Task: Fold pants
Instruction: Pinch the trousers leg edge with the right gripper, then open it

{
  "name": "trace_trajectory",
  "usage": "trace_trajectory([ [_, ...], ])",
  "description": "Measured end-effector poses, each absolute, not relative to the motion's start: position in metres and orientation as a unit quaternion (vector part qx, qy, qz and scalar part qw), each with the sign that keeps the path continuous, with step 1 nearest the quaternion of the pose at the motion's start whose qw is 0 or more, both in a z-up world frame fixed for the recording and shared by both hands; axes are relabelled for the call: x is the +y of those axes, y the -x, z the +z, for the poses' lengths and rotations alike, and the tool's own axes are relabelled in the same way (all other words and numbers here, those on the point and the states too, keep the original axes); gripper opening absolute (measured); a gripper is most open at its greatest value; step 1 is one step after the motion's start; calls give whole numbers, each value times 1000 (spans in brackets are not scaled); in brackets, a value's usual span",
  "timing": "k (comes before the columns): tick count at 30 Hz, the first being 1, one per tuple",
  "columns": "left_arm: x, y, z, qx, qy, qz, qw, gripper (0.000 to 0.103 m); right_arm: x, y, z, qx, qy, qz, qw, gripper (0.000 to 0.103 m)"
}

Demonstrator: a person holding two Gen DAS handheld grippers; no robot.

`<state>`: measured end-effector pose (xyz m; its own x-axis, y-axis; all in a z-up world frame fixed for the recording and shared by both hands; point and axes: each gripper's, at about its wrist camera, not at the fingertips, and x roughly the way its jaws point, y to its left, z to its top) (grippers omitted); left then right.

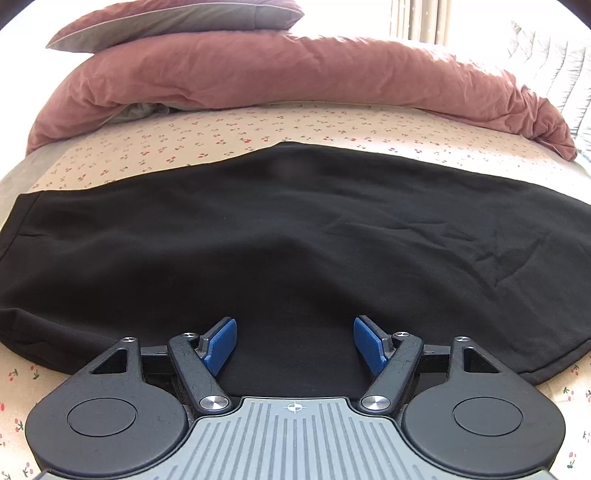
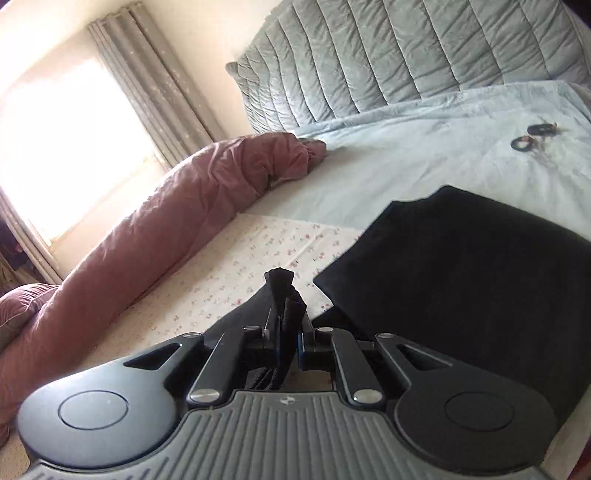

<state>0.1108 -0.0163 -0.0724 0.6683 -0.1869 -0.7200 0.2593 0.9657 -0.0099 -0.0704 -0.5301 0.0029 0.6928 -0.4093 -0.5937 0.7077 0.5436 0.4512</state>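
Black pants (image 1: pixel 295 236) lie spread flat across the cherry-print sheet (image 1: pixel 221 129) in the left wrist view. My left gripper (image 1: pixel 294 343) is open, its blue pads (image 1: pixel 221 341) low over the near edge of the pants, holding nothing. In the right wrist view my right gripper (image 2: pixel 283 321) is shut on a bunched black end of the pants (image 2: pixel 280 291), lifted off the bed. The rest of the pants (image 2: pixel 461 266) lies to the right on the bed.
A rolled pink duvet (image 1: pixel 295 77) lies along the far side of the bed, with a grey-pink pillow (image 1: pixel 177 18) on top. A quilted grey headboard (image 2: pixel 406 55), a pale blue blanket (image 2: pixel 424 147) with small dark items (image 2: pixel 532 136), and a curtained window (image 2: pixel 74 129) show.
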Motion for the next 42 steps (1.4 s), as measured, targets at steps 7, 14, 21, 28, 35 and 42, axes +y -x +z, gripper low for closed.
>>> trace_trajectory([
  [7, -15, -110, -69, 394, -39, -124, 910, 71, -532, 60, -6, 261, -311, -345, 846, 0],
  [14, -16, -111, -68, 393, -32, -130, 910, 71, -539, 59, -15, 239, -350, -325, 845, 44],
  [21, -23, -112, -65, 390, -16, -140, 910, 71, -544, 54, -16, 207, -360, -330, 848, 0],
  [28, -38, -113, -69, 405, -11, -168, 899, 73, -549, 55, -7, 166, -362, -325, 857, 0],
  [35, -42, -112, -67, 408, -3, -173, 897, 73, -554, 60, -5, 154, -378, -312, 858, 0],
  [42, -41, -110, -55, 389, 38, -187, 901, 73, -541, 55, 6, 145, -354, -312, 870, 0],
])
